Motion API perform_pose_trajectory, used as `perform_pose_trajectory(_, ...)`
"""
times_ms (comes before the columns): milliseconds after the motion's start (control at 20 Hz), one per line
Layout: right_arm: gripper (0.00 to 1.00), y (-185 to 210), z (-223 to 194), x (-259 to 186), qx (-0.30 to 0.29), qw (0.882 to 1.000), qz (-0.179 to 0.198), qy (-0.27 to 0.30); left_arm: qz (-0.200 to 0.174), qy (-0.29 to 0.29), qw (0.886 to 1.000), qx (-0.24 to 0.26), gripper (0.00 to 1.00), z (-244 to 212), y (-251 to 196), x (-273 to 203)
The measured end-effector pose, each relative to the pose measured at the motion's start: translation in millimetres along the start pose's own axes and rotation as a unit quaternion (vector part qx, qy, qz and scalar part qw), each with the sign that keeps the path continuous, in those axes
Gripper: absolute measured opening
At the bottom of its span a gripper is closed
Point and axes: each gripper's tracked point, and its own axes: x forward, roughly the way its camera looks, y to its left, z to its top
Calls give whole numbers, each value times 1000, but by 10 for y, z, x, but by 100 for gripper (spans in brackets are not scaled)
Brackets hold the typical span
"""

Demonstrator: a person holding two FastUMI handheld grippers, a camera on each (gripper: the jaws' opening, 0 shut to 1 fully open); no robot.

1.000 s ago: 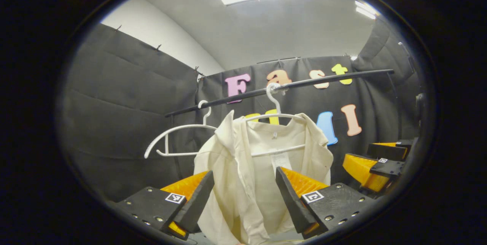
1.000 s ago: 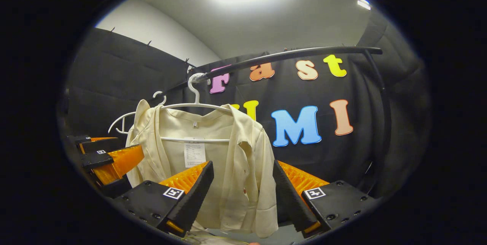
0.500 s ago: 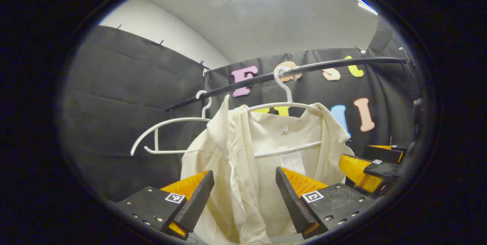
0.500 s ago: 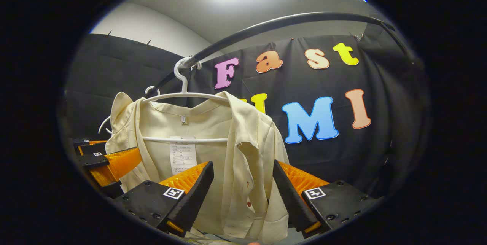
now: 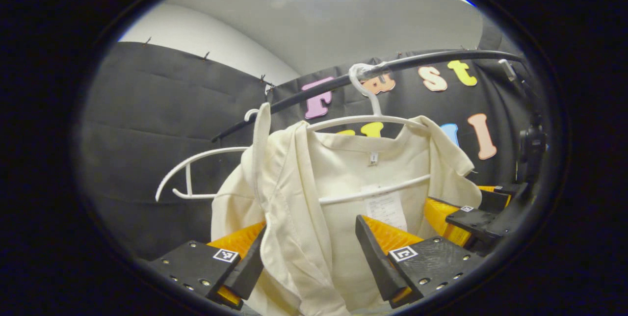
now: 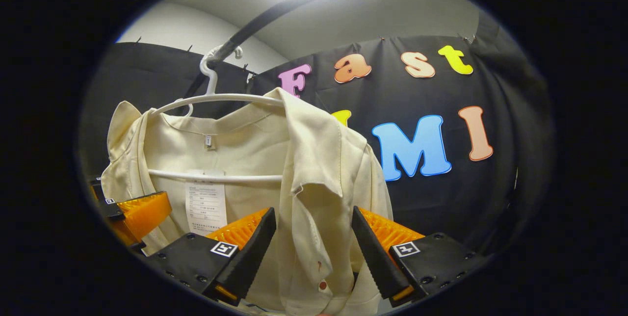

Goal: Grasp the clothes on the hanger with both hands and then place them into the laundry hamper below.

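Cream shirt (image 5: 343, 178) hangs on white hanger (image 5: 365, 119); left tongs (image 5: 311, 252) and right tongs (image 6: 314, 245) both released, straddling fabric.

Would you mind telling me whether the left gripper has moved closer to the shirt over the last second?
Yes. The left gripper has advanced toward the shirt, which looms larger against the rail.

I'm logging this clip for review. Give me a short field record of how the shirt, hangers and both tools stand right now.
garment: cream shirt, draped on a white hanger
support: hanger hooked on the black rail
other hanger: bare white hanger, same rail
left tool: open, fabric between its fingers, not clamped
right tool: open, shirt's front edge between its fingers
task state: shirt not yet grasped
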Motion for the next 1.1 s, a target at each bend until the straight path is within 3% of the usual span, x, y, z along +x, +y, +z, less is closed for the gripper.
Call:
perform_pose_trajectory(200,96,41,-104,112,17,1000,0,26,29,15,999,20,92,-99,57,109)
perform_pose_trajectory(350,62,-3,-104,178,8,999,-14,30,38,24,999,26,63,-137,76,167)
perform_pose_trajectory(400,47,-44,-100,192,2,999,-22,30,42,26,998,29,63,-145,81,190)
perform_pose_trajectory(450,17,-115,-83,194,-1,999,-35,27,52,29,998,32,50,-159,143,205)
perform_pose_trajectory(500,9,-122,-81,198,-2,999,-35,29,43,32,998,28,38,-164,127,210)
perform_pose_trajectory(600,7,-187,-38,166,-25,998,-51,22,53,28,998,29,14,-162,263,173)
perform_pose_trajectory(650,7,-251,-31,146,-37,997,-59,18,63,27,997,29,13,-163,328,110)
perform_pose_trajectory(700,7,-335,10,121,-46,996,-73,8,63,24,997,28,4,-135,348,99)
perform_pose_trajectory(1100,7,-811,391,7,-68,985,-143,-68,88,-16,996,29,2,215,703,-252)
